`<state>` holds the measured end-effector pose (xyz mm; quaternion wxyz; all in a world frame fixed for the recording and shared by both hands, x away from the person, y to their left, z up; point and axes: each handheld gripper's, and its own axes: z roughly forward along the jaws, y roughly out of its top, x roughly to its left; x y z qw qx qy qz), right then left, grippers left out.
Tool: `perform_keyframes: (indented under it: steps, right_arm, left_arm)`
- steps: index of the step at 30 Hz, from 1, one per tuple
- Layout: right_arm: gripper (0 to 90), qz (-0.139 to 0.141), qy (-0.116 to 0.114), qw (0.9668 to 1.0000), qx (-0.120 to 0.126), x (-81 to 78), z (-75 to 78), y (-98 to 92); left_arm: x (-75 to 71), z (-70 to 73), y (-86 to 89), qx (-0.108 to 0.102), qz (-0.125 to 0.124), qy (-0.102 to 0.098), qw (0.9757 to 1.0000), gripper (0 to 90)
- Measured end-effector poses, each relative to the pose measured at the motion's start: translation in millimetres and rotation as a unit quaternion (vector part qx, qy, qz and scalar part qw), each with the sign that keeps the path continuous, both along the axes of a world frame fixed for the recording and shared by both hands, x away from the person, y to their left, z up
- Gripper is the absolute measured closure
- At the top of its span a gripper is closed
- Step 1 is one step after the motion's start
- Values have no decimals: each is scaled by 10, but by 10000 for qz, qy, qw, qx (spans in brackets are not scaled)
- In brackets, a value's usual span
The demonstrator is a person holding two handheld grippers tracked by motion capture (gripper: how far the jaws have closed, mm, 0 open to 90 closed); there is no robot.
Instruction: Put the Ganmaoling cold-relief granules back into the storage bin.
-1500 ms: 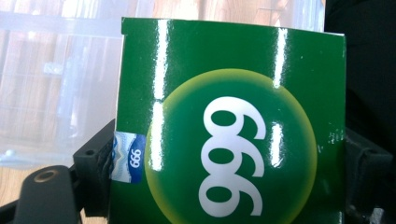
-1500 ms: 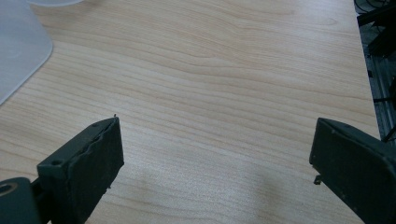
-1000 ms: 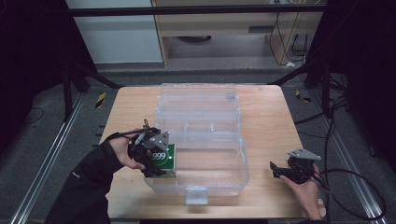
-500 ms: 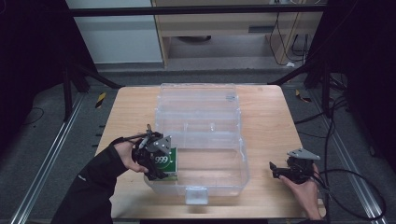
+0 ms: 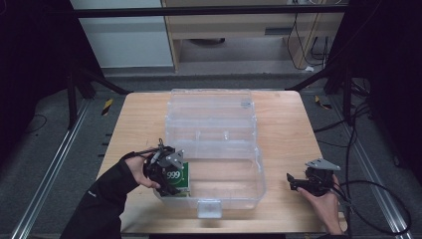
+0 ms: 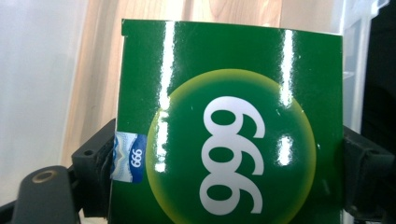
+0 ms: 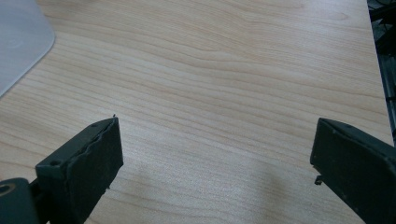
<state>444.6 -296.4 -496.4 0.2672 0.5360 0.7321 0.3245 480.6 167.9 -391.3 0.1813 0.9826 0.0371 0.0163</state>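
The left gripper (image 5: 166,174) is clamping the green box (image 5: 179,178) by its two sides and holding it inside the clear bin (image 5: 249,169), at the bin's near left corner, so the placing is looking almost finished; letting go and pulling clear are remaining. The right gripper (image 5: 298,183) is waiting on the bare table (image 5: 283,129) to the right of the bin, jaws spread wide around nothing. Whether the box is already resting on the bin's floor is staying hidden behind the hand (image 5: 137,169).
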Motion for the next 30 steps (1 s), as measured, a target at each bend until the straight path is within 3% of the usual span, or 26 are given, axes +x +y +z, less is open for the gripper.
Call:
perform_keyframes:
  steps: [12, 17, 22, 30]
  right_arm:
    - [26, 40, 20, 10000, -36, 4, -5, 6]
    - [24, 45, 22, 10000, -34, 4, -4, 5]
    - [24, 33, 27, 10000, -22, 0, -4, 4]
    - [25, 4, 10, 10000, -26, -5, 0, -13]
  left_arm:
    - [-7, -121, 0, 62, -18, -24, 10000, 126]
    - [-27, -27, 40, -279, 87, -35, 9996, 103]
    - [-65, 88, 91, -333, 128, -173, 9992, 110]
    - [-106, 236, 366, -711, 459, -389, 9957, 144]
